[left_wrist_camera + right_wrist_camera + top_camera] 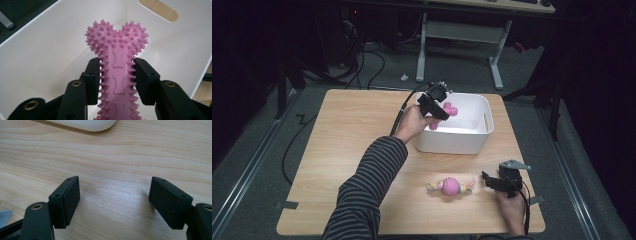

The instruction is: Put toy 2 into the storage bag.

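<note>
left gripper (438, 111): pink spiked bone (117, 62) is clamped between the fingers, held over the white bin (472, 137) | right gripper (492, 181): fingers are spread, nothing gripped, rested on the bench (352, 130)

No legible text, label, brand, number or sign appears on any surface in the three views.
</note>
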{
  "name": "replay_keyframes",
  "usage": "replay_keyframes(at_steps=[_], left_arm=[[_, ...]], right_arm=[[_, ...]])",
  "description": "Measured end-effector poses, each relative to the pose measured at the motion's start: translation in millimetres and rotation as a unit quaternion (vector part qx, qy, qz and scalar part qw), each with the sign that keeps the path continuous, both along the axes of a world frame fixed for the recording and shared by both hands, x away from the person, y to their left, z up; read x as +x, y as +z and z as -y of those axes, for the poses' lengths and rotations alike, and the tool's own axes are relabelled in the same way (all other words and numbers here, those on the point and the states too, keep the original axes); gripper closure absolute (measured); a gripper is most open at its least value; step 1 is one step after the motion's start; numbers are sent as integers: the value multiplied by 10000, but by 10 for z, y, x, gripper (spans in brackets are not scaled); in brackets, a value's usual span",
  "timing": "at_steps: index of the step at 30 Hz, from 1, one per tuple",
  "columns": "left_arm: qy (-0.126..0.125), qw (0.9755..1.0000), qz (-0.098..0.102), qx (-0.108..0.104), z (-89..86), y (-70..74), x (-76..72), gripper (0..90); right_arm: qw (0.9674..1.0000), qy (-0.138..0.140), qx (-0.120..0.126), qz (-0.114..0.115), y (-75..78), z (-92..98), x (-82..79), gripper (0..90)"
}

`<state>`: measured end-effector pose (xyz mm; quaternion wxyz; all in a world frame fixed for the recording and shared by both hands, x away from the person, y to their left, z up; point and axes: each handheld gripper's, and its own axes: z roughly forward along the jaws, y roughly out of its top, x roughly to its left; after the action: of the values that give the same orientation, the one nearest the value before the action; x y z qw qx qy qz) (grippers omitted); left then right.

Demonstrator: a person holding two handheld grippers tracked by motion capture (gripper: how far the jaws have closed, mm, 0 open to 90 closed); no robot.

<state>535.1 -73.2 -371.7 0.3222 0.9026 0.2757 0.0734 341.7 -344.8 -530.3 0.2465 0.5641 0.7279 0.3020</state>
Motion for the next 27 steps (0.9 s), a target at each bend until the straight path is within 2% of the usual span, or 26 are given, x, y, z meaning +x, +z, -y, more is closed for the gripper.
replay_keyframes(at_steps=[17,27], left_arm=[[-23,9999,25,135,44,-111,7,586],[-81,9994,42,343,78,-157,-6,583]], right_arm=[[10000,3,-6,2,0,0,0,253],[10000,3,-1,-1,0,0,0,253]])
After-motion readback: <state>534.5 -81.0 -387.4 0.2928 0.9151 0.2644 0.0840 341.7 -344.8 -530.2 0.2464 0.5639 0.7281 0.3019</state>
